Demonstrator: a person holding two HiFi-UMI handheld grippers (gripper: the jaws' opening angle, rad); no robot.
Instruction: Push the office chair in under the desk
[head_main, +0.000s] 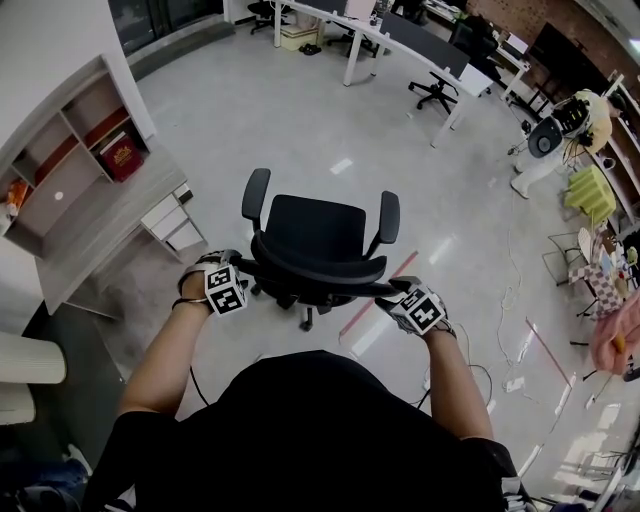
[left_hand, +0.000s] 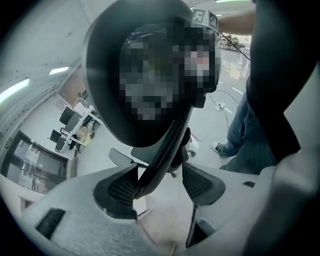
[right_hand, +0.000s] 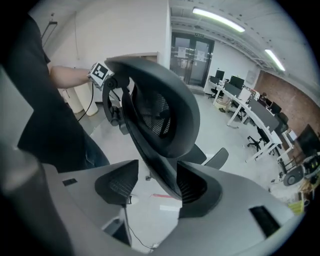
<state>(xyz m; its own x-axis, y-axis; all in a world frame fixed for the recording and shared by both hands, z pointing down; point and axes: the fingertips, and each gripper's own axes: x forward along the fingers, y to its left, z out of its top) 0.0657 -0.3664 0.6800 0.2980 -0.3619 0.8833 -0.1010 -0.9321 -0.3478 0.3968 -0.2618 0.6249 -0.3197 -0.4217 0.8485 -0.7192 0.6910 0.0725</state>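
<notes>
Dark shirt (head_main: 310, 430) and two bare forearms fill the bottom of the head view, closest to me. Both arms reach to the office chair (head_main: 315, 240), which stands on open floor (head_main: 300, 110) with its backrest (head_main: 318, 268) toward me. I see the left gripper (head_main: 225, 288) at the left end of the backrest's top edge and the right gripper (head_main: 418, 308) at the right end. The desk (head_main: 95, 225) runs along the floor's left edge by the white wall, with a drawer unit (head_main: 172, 222) beneath it. The chair is near the desk's front edge but not under it.

From the left gripper view, the jaws stand wide apart. The backrest's dark rim passes between them, close against the pad at the view's left, with a clear gap to the other pad (so I read no clamp). Blue jeans (left_hand: 250, 135) show at the right.

From the right gripper view, the jaws are also apart. The backrest's edge runs down between them, hard by the pad at the view's right and clear of the other, so nothing is pinched there either.
</notes>
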